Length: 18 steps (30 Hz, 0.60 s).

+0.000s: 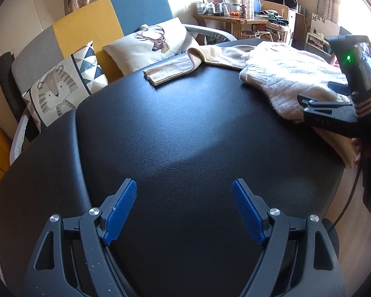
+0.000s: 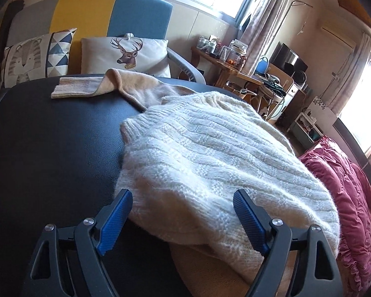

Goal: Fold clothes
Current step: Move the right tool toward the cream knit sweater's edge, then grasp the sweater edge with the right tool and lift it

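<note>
Table: black leather-look top (image 1: 185, 128), filling most of both views.
Sweater: cream cable-knit (image 2: 210, 168) lying flat on the table, spreading from centre out to 3 o'clock in the right wrist view; in the left wrist view it (image 1: 284, 79) sits at 2 o'clock.
Beige garment: a second knit (image 2: 141, 86) under and behind the sweater, its ribbed cuff (image 2: 74, 87) stretched out toward 11 o'clock; more beige cloth shows beneath the sweater's near hem at 6 o'clock.
Left gripper: (image 1: 184, 210) jaws spread wide above bare table, nothing between the blue pads (image 1: 121, 212); sweater well apart from it.
Right gripper: (image 2: 183, 220) jaws spread wide, the sweater's near edge lying between the pads (image 2: 116, 220); the pads do not press on it. Whether the tips touch the knit, I cannot tell.
Right gripper seen from the left: black body with a green light (image 1: 343, 94) at 3 o'clock, over the sweater's edge, a hand (image 1: 358, 148) below it.
Red quilt: (image 2: 341, 198) beside the table at 3 to 4 o'clock in the right wrist view.
Sofa: grey, yellow and blue back (image 1: 99, 22) at 11 o'clock, with a tiger cushion (image 1: 59, 91) and a deer cushion (image 1: 150, 42).
Wooden desk: cluttered (image 1: 230, 17), at 1 o'clock by the window.
</note>
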Each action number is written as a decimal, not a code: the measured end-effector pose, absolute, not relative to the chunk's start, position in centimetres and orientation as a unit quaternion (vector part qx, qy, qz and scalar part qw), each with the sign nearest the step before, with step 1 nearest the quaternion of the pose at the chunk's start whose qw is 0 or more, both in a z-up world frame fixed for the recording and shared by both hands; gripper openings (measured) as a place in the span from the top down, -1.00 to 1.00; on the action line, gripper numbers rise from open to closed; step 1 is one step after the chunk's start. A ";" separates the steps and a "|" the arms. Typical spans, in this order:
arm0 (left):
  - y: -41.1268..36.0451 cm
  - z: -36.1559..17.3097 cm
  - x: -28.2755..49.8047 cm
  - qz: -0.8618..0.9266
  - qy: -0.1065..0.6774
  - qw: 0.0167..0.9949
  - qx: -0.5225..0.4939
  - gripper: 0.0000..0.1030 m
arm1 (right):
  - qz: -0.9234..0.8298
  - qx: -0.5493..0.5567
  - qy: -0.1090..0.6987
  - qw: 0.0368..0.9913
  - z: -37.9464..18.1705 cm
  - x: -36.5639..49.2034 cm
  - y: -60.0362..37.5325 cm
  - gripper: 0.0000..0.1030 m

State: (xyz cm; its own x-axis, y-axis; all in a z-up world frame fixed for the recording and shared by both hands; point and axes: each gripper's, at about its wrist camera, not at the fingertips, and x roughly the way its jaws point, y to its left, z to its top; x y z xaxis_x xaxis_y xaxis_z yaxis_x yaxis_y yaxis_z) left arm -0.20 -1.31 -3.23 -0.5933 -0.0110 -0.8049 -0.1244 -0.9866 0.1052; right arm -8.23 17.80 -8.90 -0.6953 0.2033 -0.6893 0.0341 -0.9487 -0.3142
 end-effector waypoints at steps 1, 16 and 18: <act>-1.2 -3.3 -0.2 0.889 0.076 0.033 -0.450 -0.60 | 0.909 -0.387 -0.148 0.048 -8.9 -8.2 17.9 -0.61; -0.4 -4.7 0.6 0.879 0.089 0.037 -0.466 -0.60 | 0.903 -0.397 -0.145 0.075 -11.1 -9.3 19.0 -0.53; -0.5 -4.8 0.5 0.878 0.086 0.037 -0.469 -0.60 | 0.905 -0.398 -0.134 0.074 -11.3 -9.3 19.4 -0.50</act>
State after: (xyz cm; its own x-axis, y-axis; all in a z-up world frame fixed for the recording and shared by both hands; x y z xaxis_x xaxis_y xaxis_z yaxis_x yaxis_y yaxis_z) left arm 0.47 -0.47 -4.77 -0.5578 -0.0151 -0.8298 -0.1466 -0.9823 0.1165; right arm -9.31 19.44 -11.28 -0.6726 0.2407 -0.6998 -0.0280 -0.9532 -0.3010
